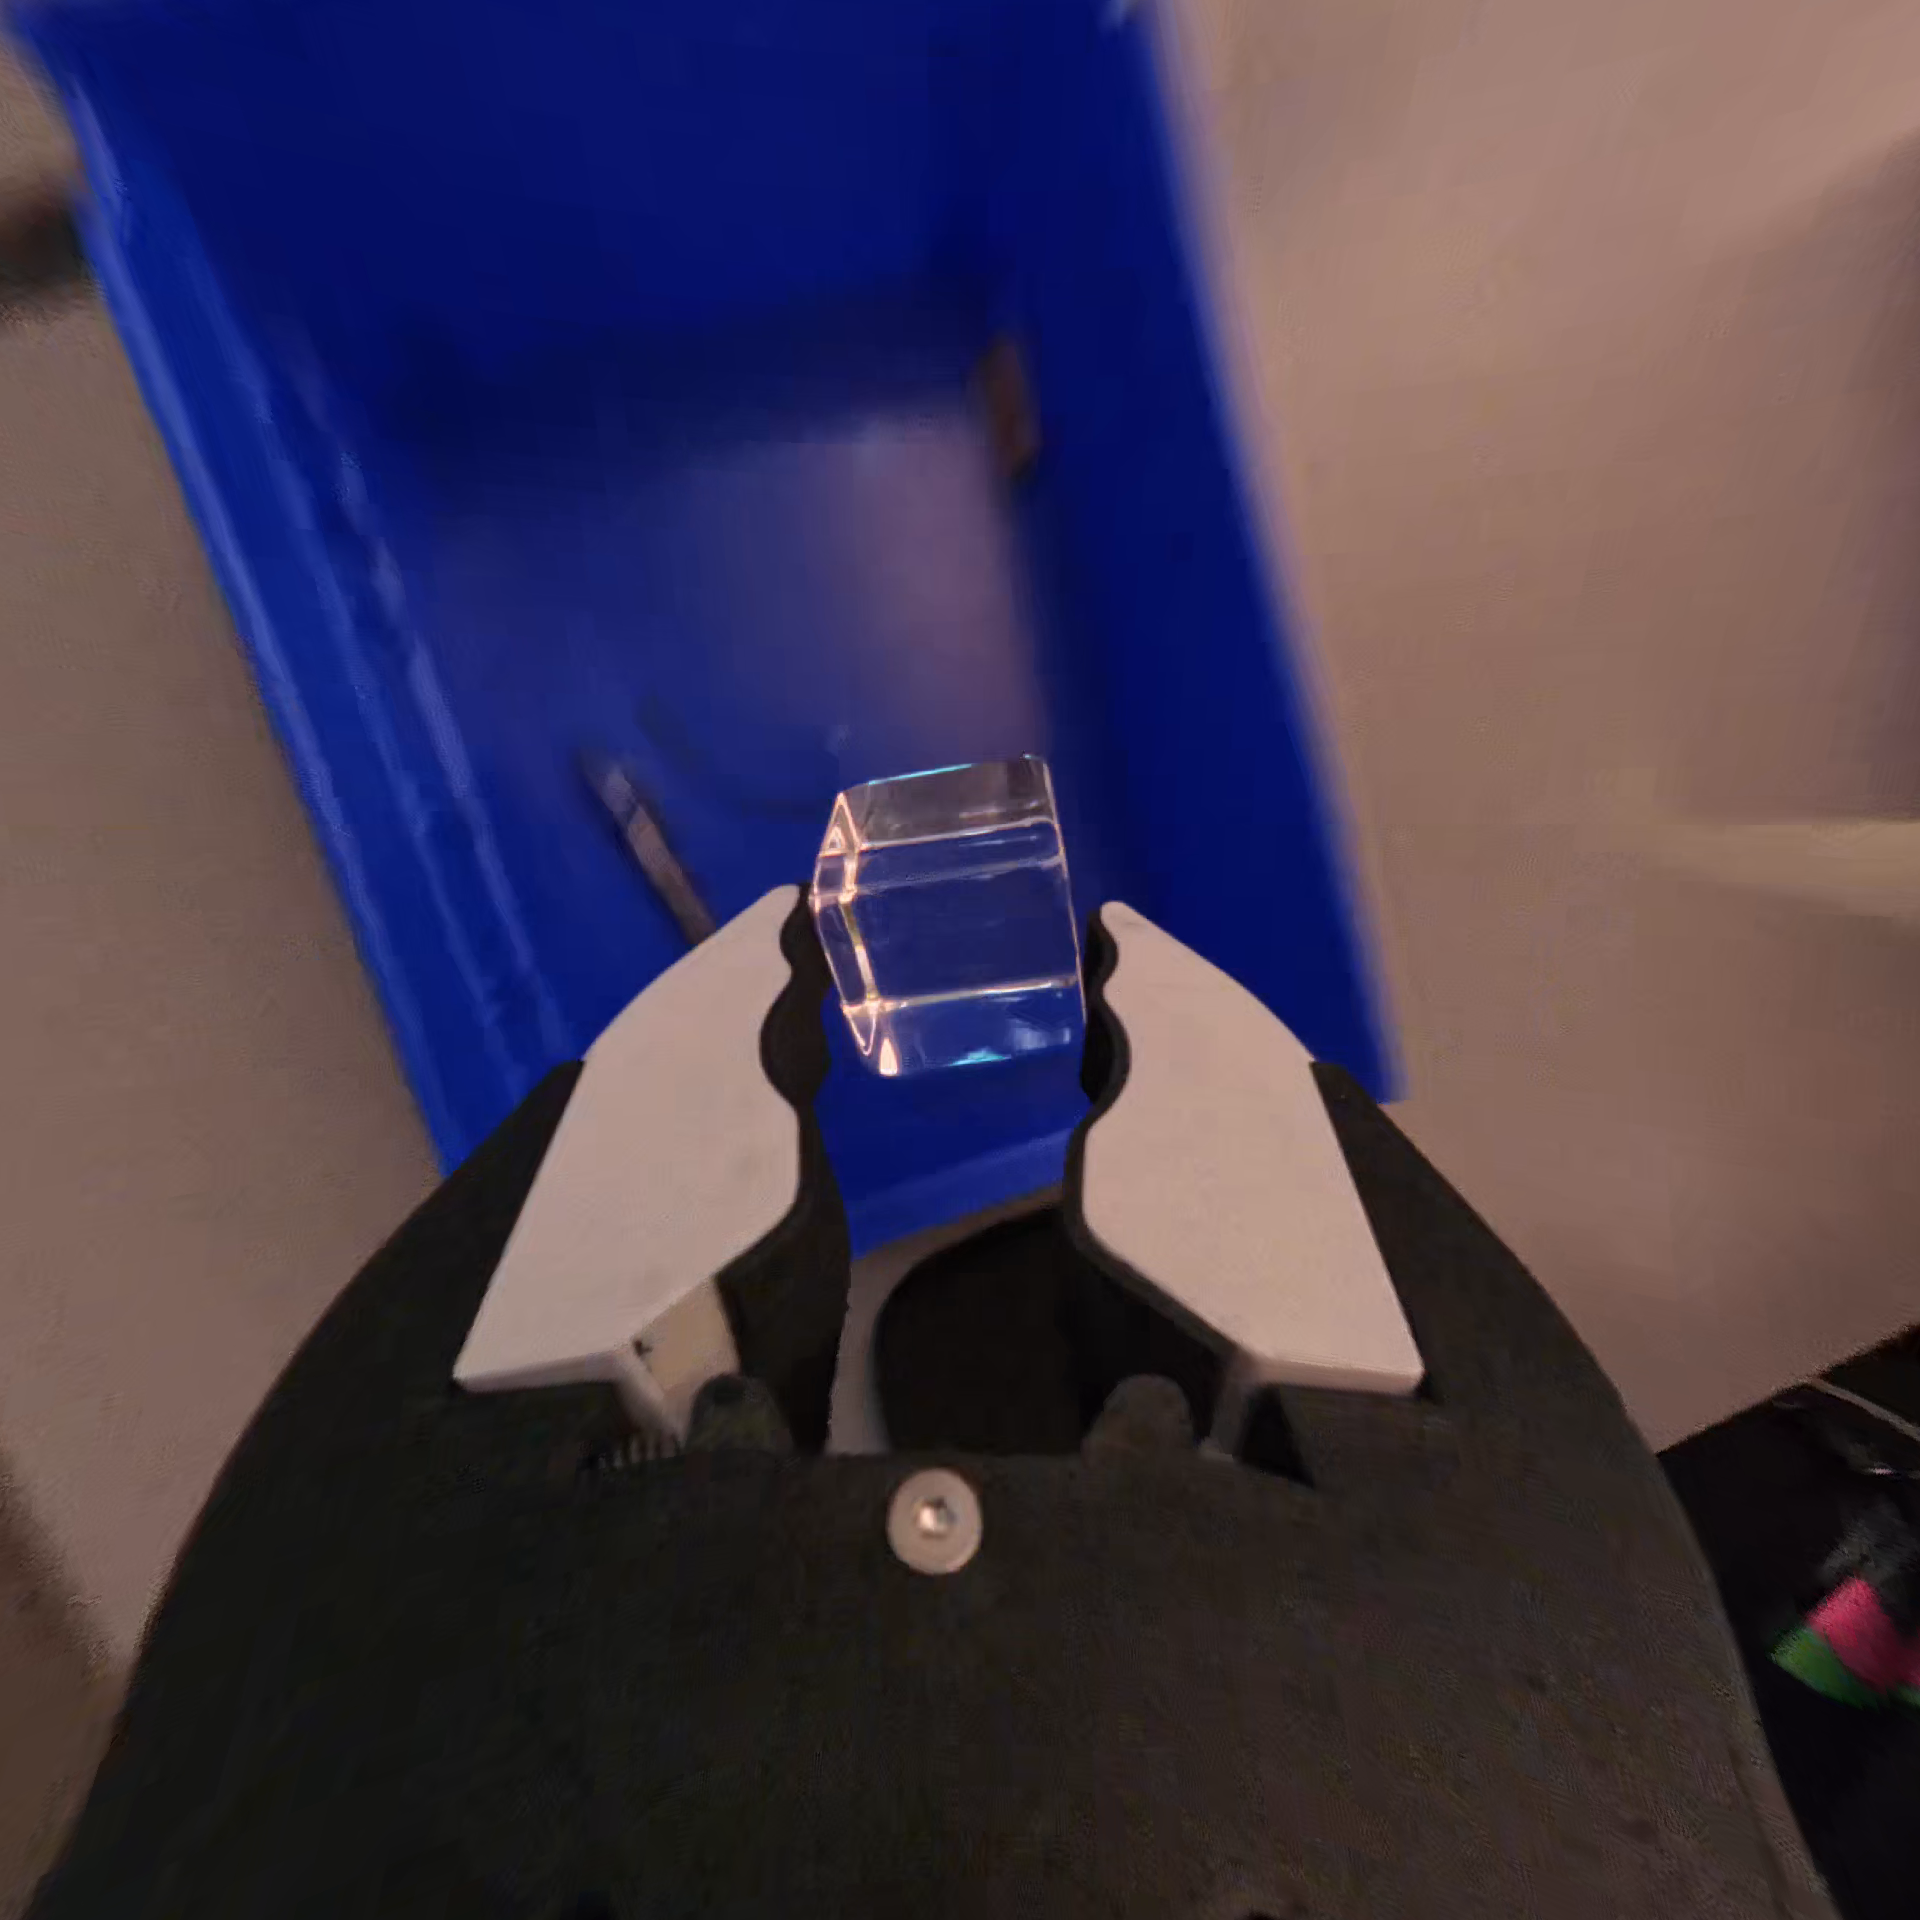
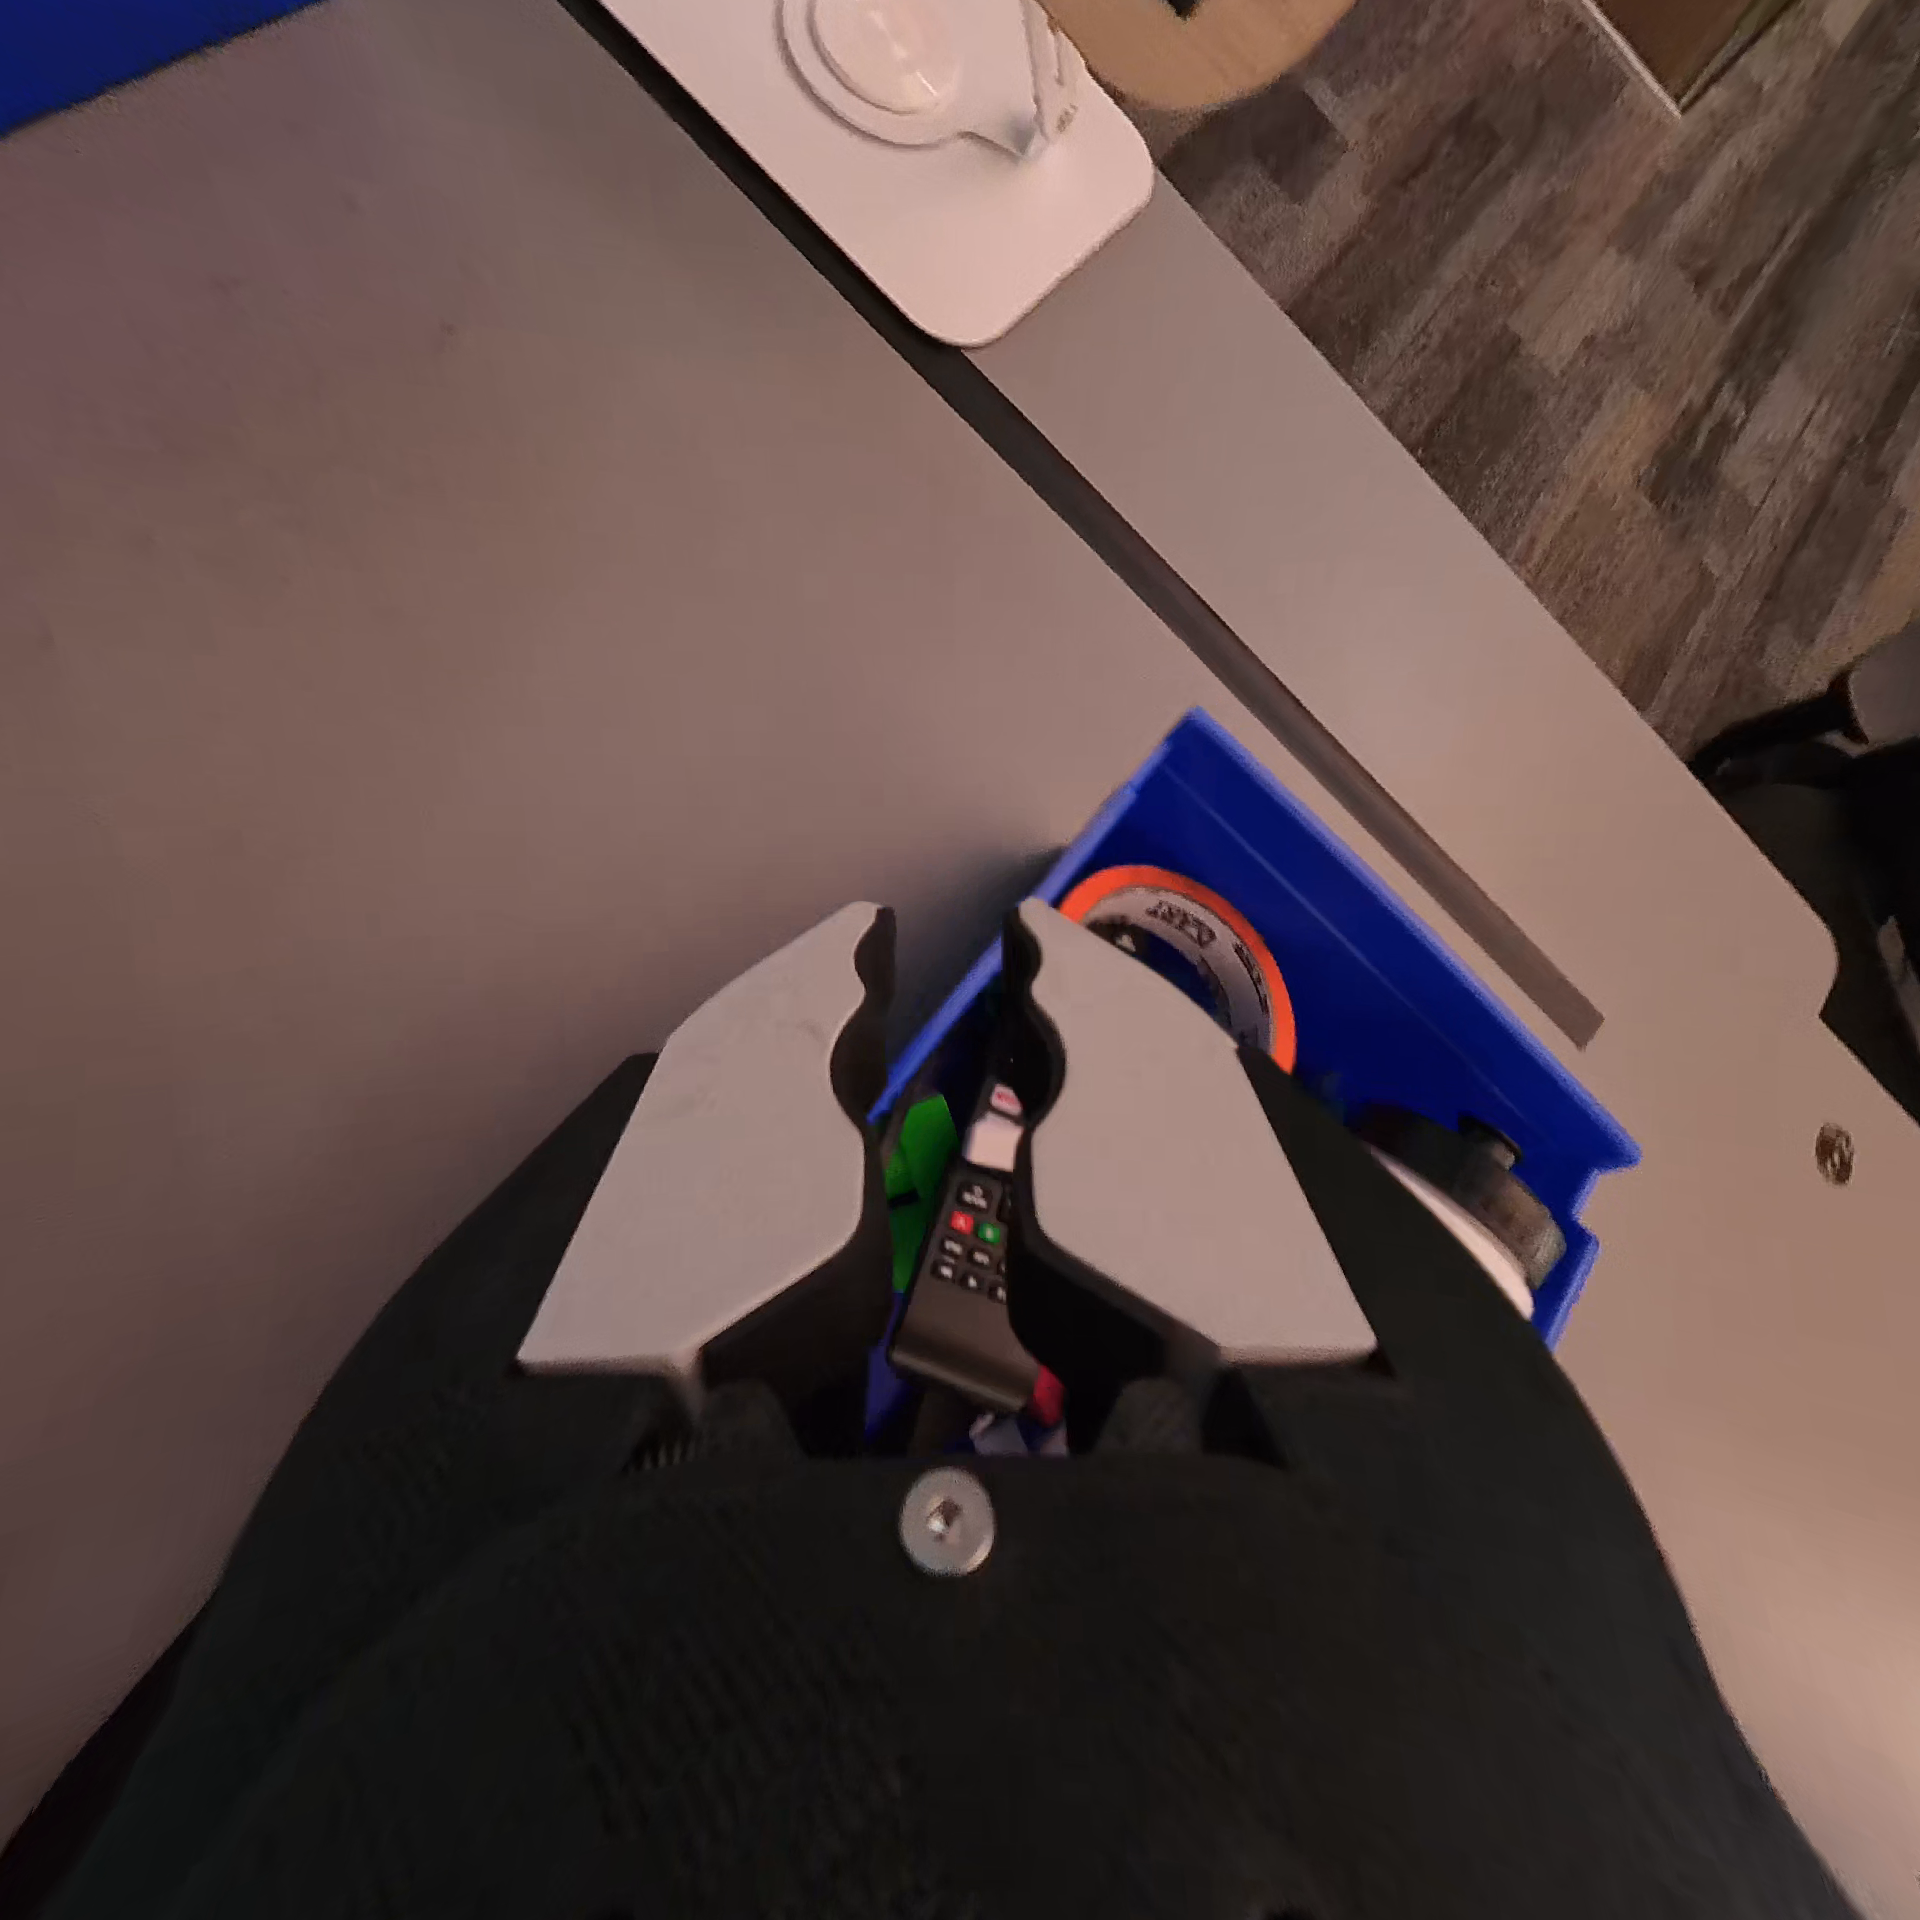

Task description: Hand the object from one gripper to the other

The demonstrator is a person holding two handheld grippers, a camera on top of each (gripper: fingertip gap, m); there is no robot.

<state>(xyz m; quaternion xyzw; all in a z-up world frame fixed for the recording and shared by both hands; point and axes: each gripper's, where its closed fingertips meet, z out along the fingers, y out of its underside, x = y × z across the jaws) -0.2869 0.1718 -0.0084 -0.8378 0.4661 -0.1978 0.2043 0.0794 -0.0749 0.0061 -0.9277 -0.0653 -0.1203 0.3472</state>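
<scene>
A clear cube [image 1: 966, 935] sits between the fingertips of my left gripper [image 1: 951, 904], which is shut on it and holds it in the air above a blue bin [image 1: 623, 468]. The cube is sharp while the bin behind it is blurred. My right gripper [image 2: 948, 920] has its jaws a small way apart with nothing between them. It hangs over the near end of a second blue bin [image 2: 1382, 966]. Neither gripper shows in the other's view.
The right bin holds an orange tape roll [image 2: 1184, 894], a black remote [image 2: 966, 1268] and a green item [image 2: 920, 1153]. On the grey table [image 2: 416, 623], a white mat [image 2: 987, 208] carries a clear jug [image 2: 914, 62]. The table edge and the floor [image 2: 1610, 312] lie to the right. Left tips to right tips: about 45 cm.
</scene>
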